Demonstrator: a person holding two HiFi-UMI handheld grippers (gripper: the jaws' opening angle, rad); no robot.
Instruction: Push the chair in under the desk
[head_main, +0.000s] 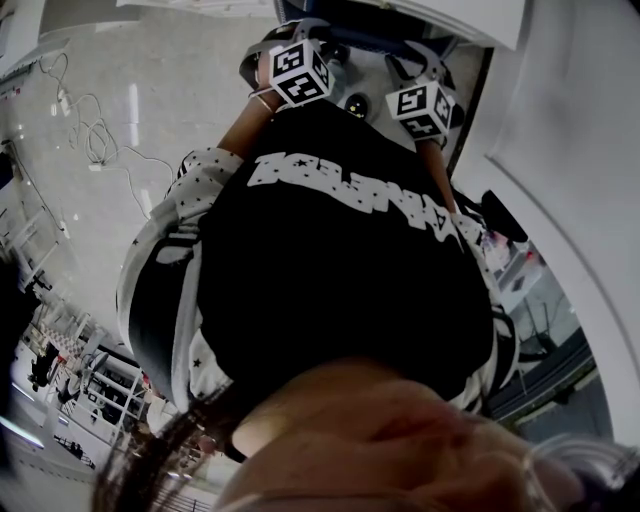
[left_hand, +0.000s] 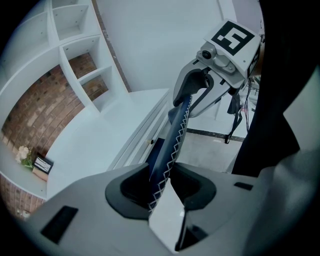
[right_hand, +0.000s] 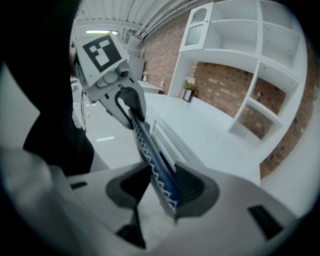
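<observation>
Left gripper view: left hand-held gripper pinches the chair back; right hand-held gripper likewise; chair back just beside desk; push seems nearly done.

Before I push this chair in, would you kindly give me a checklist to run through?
1. Grip of left claw on the chair back: ok, clamped on the stitched edge.
2. Grip of right claw on that same edge: ok.
3. Claws spaced apart along the edge: ok.
4. Chair back running alongside the desk: ok.
5. Space under the desk free: cannot tell, hidden.
</observation>
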